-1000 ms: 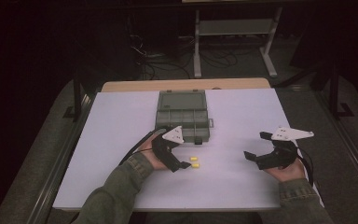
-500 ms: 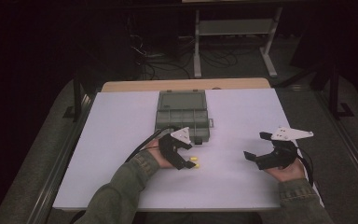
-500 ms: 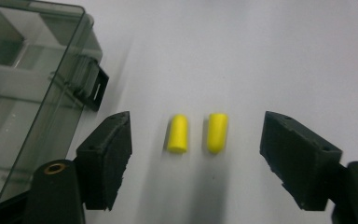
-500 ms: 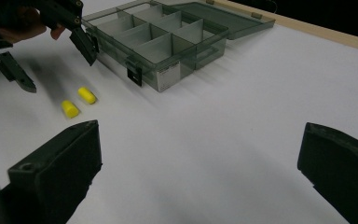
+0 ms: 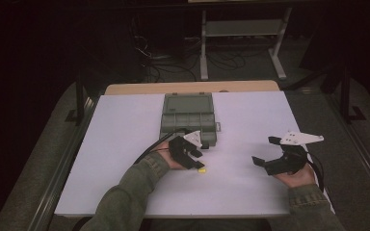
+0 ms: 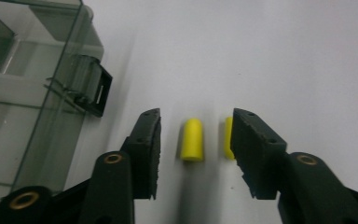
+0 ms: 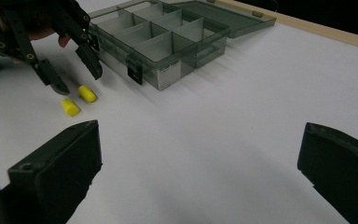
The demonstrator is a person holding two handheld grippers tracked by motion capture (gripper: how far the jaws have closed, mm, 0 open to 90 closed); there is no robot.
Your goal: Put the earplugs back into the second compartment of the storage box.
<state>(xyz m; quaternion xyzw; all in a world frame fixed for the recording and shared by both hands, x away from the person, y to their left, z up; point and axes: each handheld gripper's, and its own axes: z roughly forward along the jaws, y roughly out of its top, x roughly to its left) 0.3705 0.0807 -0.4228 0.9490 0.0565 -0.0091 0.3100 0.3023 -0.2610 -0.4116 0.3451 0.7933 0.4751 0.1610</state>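
On the white desk (image 5: 125, 144), the left tool (image 6: 196, 140) hangs with jaws apart around one yellow plug (image 6: 191, 139); a second plug (image 6: 228, 138) lies just beside its right jaw. Nearby sits an open, clear compartment box (image 5: 188, 118). Well apart, the right tool (image 5: 265, 153) gapes wide, holding nothing.

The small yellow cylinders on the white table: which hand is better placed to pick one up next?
Left. Its open claw already straddles one yellow cylinder; the right claw, also open, is far off.
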